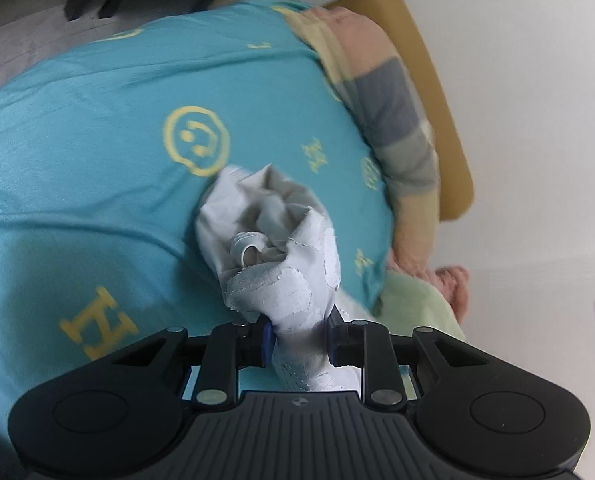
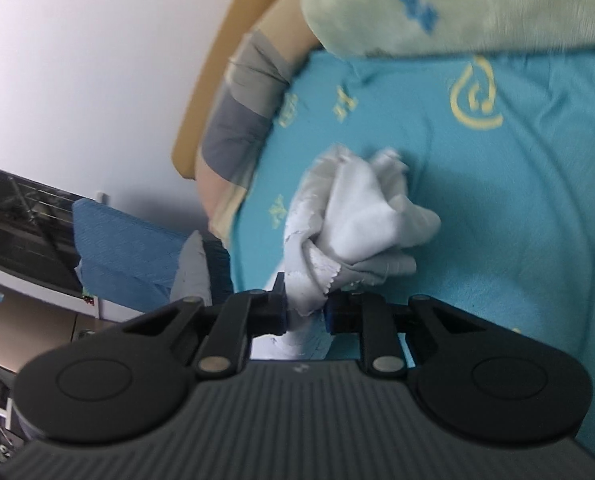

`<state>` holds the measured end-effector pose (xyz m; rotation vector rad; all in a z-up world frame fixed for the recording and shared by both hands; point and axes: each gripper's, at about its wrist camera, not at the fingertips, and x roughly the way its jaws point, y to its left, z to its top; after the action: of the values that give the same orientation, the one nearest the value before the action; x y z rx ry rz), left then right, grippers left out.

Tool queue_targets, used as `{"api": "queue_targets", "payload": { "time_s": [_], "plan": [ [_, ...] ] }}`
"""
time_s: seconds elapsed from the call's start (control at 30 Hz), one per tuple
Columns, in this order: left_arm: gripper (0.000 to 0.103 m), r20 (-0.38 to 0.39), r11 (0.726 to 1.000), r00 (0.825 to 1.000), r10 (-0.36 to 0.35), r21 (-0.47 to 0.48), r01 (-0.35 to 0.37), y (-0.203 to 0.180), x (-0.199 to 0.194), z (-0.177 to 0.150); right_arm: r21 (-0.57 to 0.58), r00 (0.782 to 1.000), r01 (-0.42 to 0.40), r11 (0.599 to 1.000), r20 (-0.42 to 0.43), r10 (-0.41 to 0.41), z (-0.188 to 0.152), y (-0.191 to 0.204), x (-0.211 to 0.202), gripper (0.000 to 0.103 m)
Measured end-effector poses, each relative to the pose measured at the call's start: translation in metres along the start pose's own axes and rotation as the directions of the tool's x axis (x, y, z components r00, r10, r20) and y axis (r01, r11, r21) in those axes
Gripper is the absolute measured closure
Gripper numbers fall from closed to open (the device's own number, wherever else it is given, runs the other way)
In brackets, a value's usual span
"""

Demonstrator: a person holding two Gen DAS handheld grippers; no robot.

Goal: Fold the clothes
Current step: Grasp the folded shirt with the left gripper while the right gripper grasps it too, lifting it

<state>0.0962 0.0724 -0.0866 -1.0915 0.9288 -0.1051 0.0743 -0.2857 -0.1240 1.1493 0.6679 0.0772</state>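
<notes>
My left gripper [image 1: 297, 340] is shut on a bunched white garment [image 1: 273, 236] with stitched patches, held above a teal blanket [image 1: 97, 160] with yellow smiley prints. My right gripper [image 2: 305, 314] is shut on a crumpled part of the white garment [image 2: 361, 216], also over the teal blanket [image 2: 497, 200]. The cloth hangs in a wad in front of each pair of jaws. I cannot tell how the rest of the garment lies.
A striped grey, beige and pink cloth [image 1: 393, 112] lies along the blanket's edge by a tan headboard [image 1: 437, 92] and white wall. A pale green cloth [image 2: 457, 4] lies at the top. A blue cloth [image 2: 125, 252] and cluttered shelves are at the left.
</notes>
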Motion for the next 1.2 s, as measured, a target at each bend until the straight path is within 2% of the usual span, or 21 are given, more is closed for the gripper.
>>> {"api": "queue_targets", "payload": {
  "time_s": [0.2,0.3,0.37,0.53,0.67,0.77,0.9,1.0,1.07,1.13,1.2],
  "plan": [
    [0.077,-0.088,0.996,0.996,-0.021,0.089,0.029,-0.066,-0.020,-0.030,-0.014,0.997,-0.008,1.000,0.074,0.009,0.019,0.021,-0.070,0.083],
    [0.076,-0.138,0.988,0.990,-0.027,0.148,0.047,-0.106,-0.019,-0.056,0.054,0.994,-0.034,0.998,0.106,0.028,0.033,0.018,-0.108,0.083],
    [0.076,-0.176,0.982,0.984,-0.025,0.178,0.057,-0.131,-0.013,-0.076,0.061,0.991,-0.029,0.998,0.132,0.021,0.051,0.011,-0.133,0.083],
    [0.076,-0.267,0.964,0.964,-0.023,0.248,0.092,-0.199,0.027,-0.131,0.076,0.980,-0.016,0.997,0.197,0.000,0.098,-0.004,-0.193,0.083],
    [0.076,-0.335,0.949,0.941,-0.041,0.283,0.142,-0.267,0.073,-0.175,0.038,0.963,0.035,0.999,0.264,-0.044,0.160,-0.011,-0.230,0.083],
    [0.076,-0.384,0.933,0.921,-0.071,0.300,0.197,-0.324,0.106,-0.209,0.001,0.930,0.036,0.999,0.367,-0.033,0.210,-0.003,-0.254,0.083],
    [0.076,-0.431,0.897,0.888,-0.159,0.312,0.312,-0.413,0.148,-0.241,-0.048,0.868,0.043,0.998,0.496,-0.013,0.278,0.007,-0.287,0.083],
    [0.076,-0.469,0.838,0.846,-0.253,0.330,0.434,-0.469,0.179,-0.262,-0.084,0.811,0.053,0.995,0.585,0.006,0.329,0.015,-0.312,0.083],
    [0.076,-0.495,0.795,0.819,-0.291,0.351,0.495,-0.491,0.201,-0.276,-0.107,0.767,0.064,0.992,0.641,0.020,0.360,0.019,-0.327,0.083],
    [0.076,-0.509,0.743,0.806,-0.301,0.405,0.533,-0.499,0.225,-0.294,-0.122,0.727,0.103,0.987,0.687,0.009,0.371,0.010,-0.328,0.083],
    [0.076,-0.511,0.721,0.813,-0.280,0.447,0.529,-0.484,0.247,-0.310,-0.118,0.716,0.168,0.979,0.697,-0.039,0.369,-0.010,-0.320,0.083]
  ]
}}
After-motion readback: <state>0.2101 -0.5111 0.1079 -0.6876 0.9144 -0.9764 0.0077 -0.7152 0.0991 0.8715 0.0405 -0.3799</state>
